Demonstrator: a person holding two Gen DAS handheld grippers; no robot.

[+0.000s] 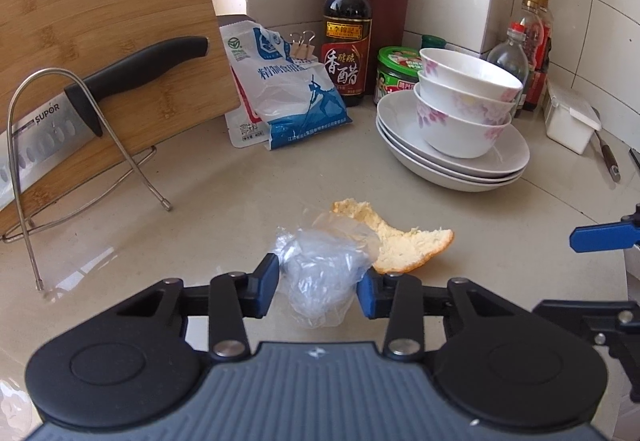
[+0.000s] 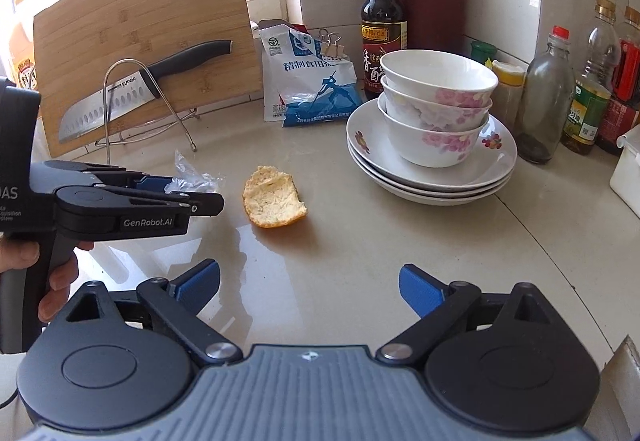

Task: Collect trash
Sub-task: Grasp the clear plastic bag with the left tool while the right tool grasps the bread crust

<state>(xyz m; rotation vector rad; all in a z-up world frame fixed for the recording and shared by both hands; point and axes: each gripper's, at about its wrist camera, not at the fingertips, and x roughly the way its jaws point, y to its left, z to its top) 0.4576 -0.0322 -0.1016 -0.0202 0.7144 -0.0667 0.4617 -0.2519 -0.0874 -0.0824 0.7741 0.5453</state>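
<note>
left gripper (image 1: 317, 287): fingers clenched on plastic wrap (image 1: 320, 273)
right gripper (image 2: 309, 287): fingers released, empty
peel (image 2: 273, 203): mid-surface (image 2: 360, 241), ahead-left of right fingers, nearer right

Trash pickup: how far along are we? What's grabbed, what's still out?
Done: nothing visibly binned; no bin in view. In hand: the left gripper is shut on the crumpled clear plastic wrap, which the right wrist view shows lifted off the counter. Left: the orange peel still lies on the counter, with the right gripper open and empty, short of it.
</note>
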